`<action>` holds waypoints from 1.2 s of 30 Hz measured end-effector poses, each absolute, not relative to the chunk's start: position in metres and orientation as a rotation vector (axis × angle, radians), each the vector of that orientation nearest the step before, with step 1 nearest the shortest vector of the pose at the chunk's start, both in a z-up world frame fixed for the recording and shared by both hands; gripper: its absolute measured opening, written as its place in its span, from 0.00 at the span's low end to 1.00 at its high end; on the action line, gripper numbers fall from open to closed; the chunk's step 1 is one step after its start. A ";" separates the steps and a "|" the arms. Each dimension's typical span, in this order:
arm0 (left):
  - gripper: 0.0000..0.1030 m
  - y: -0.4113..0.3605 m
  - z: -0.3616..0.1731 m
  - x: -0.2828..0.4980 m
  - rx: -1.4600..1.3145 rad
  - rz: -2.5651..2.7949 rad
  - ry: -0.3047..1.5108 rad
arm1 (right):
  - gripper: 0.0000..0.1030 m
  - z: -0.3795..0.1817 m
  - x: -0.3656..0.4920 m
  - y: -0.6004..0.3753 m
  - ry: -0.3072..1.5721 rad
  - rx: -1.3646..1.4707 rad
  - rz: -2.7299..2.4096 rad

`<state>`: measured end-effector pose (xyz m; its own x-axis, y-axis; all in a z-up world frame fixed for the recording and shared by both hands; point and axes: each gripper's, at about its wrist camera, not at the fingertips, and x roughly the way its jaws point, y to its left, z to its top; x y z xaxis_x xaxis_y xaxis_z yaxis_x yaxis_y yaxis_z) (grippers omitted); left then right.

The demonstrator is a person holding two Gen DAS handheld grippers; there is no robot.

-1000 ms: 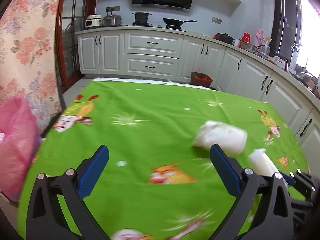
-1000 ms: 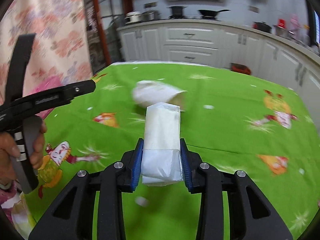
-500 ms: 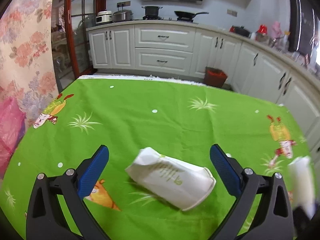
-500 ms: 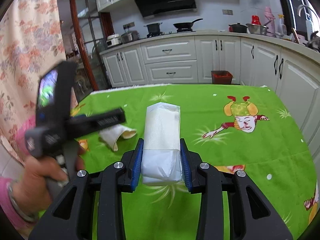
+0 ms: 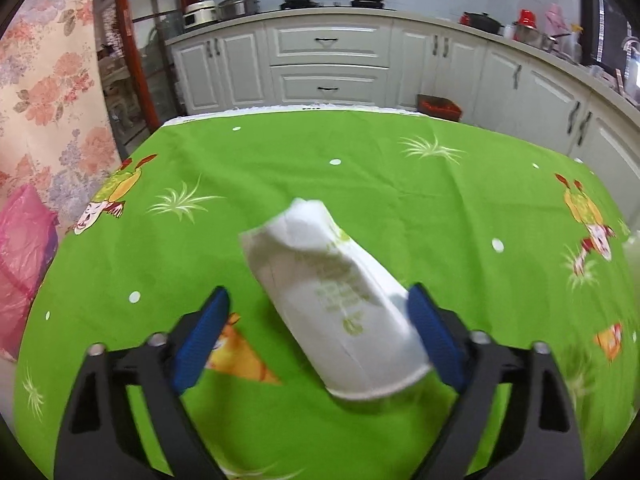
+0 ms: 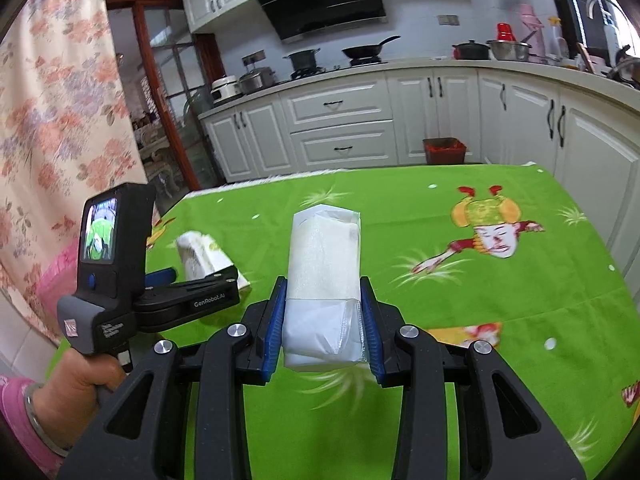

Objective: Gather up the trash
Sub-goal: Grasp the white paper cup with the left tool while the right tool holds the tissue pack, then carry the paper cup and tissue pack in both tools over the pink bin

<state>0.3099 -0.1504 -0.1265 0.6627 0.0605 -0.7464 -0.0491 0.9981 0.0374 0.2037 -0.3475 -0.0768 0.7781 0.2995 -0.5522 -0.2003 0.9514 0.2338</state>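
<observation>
A crushed white paper cup [image 5: 336,300] with green print lies on its side on the green tablecloth [image 5: 360,184]. My left gripper [image 5: 318,296] straddles it and its jaws are closing. The right pad [image 5: 430,332] is at the cup's side, while the left pad [image 5: 204,336] stands clear of it. In the right wrist view a hand holds the left gripper [image 6: 206,274] over the same cup [image 6: 198,254]. My right gripper [image 6: 323,284] is shut on a white plastic-wrapped tissue packet [image 6: 324,240], held above the cloth.
A pink plastic bag [image 5: 20,280] hangs off the table's left edge, beside a floral curtain [image 5: 44,80]. A red bin [image 6: 444,150] stands on the floor beyond the far edge. White cabinets [image 5: 328,68] run along the back and right.
The left gripper came forward and down over the paper cup, which now lies between narrower jaws. The right gripper swung and rose a little, then held still, packet gripped throughout.
</observation>
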 end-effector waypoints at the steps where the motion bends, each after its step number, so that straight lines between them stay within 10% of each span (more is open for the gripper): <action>1: 0.72 -0.147 -0.126 0.307 0.020 0.053 0.842 | 0.34 -0.077 0.202 -0.343 0.626 0.161 0.277; 8: 0.37 -0.121 -0.117 0.283 0.001 -0.095 0.801 | 0.34 -0.076 0.191 -0.312 0.642 0.119 0.284; 36: 0.37 0.051 -0.060 0.151 0.022 -0.006 0.639 | 0.34 -0.046 0.168 -0.109 0.618 -0.079 0.513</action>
<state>0.1511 0.0505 -0.0598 0.8027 0.0012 -0.5963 0.0126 0.9997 0.0190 0.1676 -0.1091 -0.0457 0.6943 0.4361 -0.5725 -0.4824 0.8723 0.0795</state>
